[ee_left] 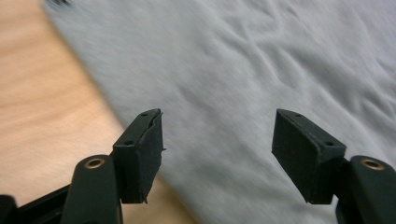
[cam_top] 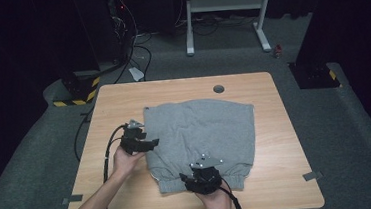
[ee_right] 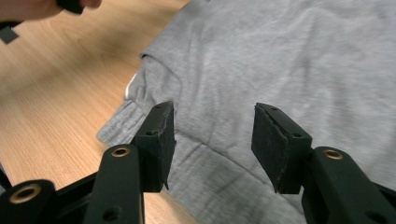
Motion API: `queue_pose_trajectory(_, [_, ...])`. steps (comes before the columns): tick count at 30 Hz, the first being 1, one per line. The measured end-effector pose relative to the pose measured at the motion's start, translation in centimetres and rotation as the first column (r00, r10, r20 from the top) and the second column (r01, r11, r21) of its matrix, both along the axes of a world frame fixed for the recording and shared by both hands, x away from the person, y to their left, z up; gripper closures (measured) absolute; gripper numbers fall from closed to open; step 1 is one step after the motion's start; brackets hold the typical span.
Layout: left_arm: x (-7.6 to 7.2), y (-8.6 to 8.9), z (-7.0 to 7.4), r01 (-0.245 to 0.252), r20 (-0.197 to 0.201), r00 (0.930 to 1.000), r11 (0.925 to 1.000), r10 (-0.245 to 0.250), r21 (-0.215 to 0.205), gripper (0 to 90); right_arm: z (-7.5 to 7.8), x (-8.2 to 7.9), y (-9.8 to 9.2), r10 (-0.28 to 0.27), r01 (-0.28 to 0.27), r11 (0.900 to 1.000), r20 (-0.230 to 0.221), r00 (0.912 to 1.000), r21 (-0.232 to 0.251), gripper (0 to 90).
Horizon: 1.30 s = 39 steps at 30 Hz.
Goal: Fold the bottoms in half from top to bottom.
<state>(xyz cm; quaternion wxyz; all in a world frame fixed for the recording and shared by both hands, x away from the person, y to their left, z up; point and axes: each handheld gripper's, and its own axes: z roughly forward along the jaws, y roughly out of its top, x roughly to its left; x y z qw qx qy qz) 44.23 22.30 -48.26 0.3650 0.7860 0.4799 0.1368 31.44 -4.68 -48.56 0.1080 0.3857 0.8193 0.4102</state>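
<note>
We see the grey sweatshirt (cam_top: 201, 138) folded flat mid-table, soft fleece, faintly creased, its ribbed hem (cam_top: 230, 182) along the near edge. The right gripper (cam_top: 203, 179) hovers over that hem, nearer than the left gripper (cam_top: 150, 143), which sits at the garment's left edge. Both stand with jaws apart, gripping nothing. The 2 work over a pale wooden table (cam_top: 280, 187).
</note>
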Motion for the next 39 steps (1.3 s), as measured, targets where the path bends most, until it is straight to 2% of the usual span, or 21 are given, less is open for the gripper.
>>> queue_pose_trajectory(2, [0.3, 0.5, -0.2, -0.026, 0.018, 0.9995, 0.9996, 0.026, 0.01, 35.2, -0.4, 0.0, 0.6, 0.021, -0.021, 1.0, -0.006, 0.9998, -0.01, 49.0])
queue_pose_trajectory(4, [0.6, 0.9, -0.4, -0.055, 0.011, 0.9985, 0.9983, 0.055, 0.022, 34.8, -0.5, 0.0, 0.9, 0.04, -0.04, 0.999, 0.001, 0.9992, -0.019, 49.0])
queue_pose_trajectory(5, [0.8, 1.3, -0.6, -0.075, -0.001, 0.9972, 0.9972, 0.075, 0.004, 33.0, -0.5, 0.1, 1.1, 0.052, -0.052, 0.998, 0.006, 0.9986, -0.018, 49.0])
queue_pose_trajectory(9, [1.6, 2.4, -1.1, -0.128, -0.007, 0.9918, 0.9914, 0.128, -0.027, 33.8, -0.2, 0.2, 1.9, 0.086, -0.085, 0.996, 0.021, 0.9961, -0.014, 48.7])
queue_pose_trajectory(11, [2.4, 2.8, -1.3, -0.129, -0.039, 0.9909, 0.9916, 0.129, -0.007, 33.5, -0.3, 0.4, 2.4, 0.105, -0.104, 0.994, 0.029, 0.994, -0.019, 48.6])
queue_pose_trajectory(12, [2.8, 2.9, -1.3, -0.133, -0.045, 0.9901, 0.9911, 0.133, 0.0, 32.6, -0.5, 0.5, 2.7, 0.109, -0.108, 0.994, 0.016, 0.994, -0.019, 48.5])
queue_pose_trajectory(16, [4.2, 3.0, -0.9, -0.15, -0.047, 0.9878, 0.9882, 0.148, -0.031, 33.0, -1.1, 0.6, 4.2, 0.15, -0.149, 0.988, 0.011, 0.9886, -0.042, 48.3])
queue_pose_trajectory(21, [6.4, 2.4, -1.1, -0.145, -0.073, 0.9867, 0.9894, 0.145, 0.012, 33.1, -1.6, 0.5, 6.1, 0.19, -0.189, 0.981, 0.017, 0.9817, -0.052, 47.6])
queue_pose_trajectory(24, [7.6, 2.4, -1.3, -0.168, -0.063, 0.9839, 0.9859, 0.167, 0.001, 33.8, -2.1, 0.4, 6.6, 0.2, -0.198, 0.978, 0.02, 0.9795, -0.07, 47.0])
queue_pose_trajectory(26, [8.9, 2.4, -1.5, -0.178, -0.07, 0.9814, 0.9839, 0.179, 0.014, 33.9, -2.5, 0.4, 6.6, 0.2, -0.199, 0.977, -0.002, 0.9799, -0.069, 46.5])
queue_pose_trajectory(27, [9.4, 2.3, -1.6, -0.187, -0.088, 0.9785, 0.9824, 0.187, 0.006, 33.6, -2.6, 0.3, 6.5, 0.196, -0.196, 0.979, -0.01, 0.9806, -0.063, 46.4])
queue_pose_trajectory(30, [10.7, 2.0, -1.9, -0.202, -0.107, 0.9736, 0.9793, 0.201, 0.004, 33.0, -2.7, 0.2, 6.2, 0.197, -0.197, 0.979, -0.006, 0.9803, -0.059, 46.0])
queue_pose_trajectory(33, [11.5, 1.3, -2.3, -0.212, -0.117, 0.9698, 0.9769, 0.214, 0.027, 33.6, -2.7, 0.1, 5.9, 0.194, -0.194, 0.98, -0.002, 0.981, -0.051, 45.5])
queue_pose_trajectory(34, [11.7, 1.3, -2.4, -0.213, -0.111, 0.9699, 0.9762, 0.216, 0.041, 33.7, -2.8, -0.1, 6.0, 0.191, -0.192, 0.98, -0.015, 0.9815, -0.045, 45.1])
queue_pose_trajectory(36, [11.9, 1.1, -2.6, -0.217, -0.102, 0.9703, 0.9757, 0.219, 0.031, 34.1, -2.9, -0.3, 6.1, 0.191, -0.192, 0.98, -0.017, 0.9814, -0.056, 44.8])
queue_pose_trajectory(38, [12.0, 0.9, -2.6, -0.206, -0.087, 0.9736, 0.9766, 0.211, 0.061, 34.9, -2.8, -0.3, 6.2, 0.202, -0.202, 0.977, -0.004, 0.9793, -0.074, 44.8])
queue_pose_trajectory(39, [12.0, 0.7, -2.7, -0.206, -0.082, 0.9739, 0.9761, 0.211, 0.07, 35.7, -2.8, -0.4, 6.2, 0.194, -0.194, 0.978, -0.011, 0.981, -0.073, 44.8])
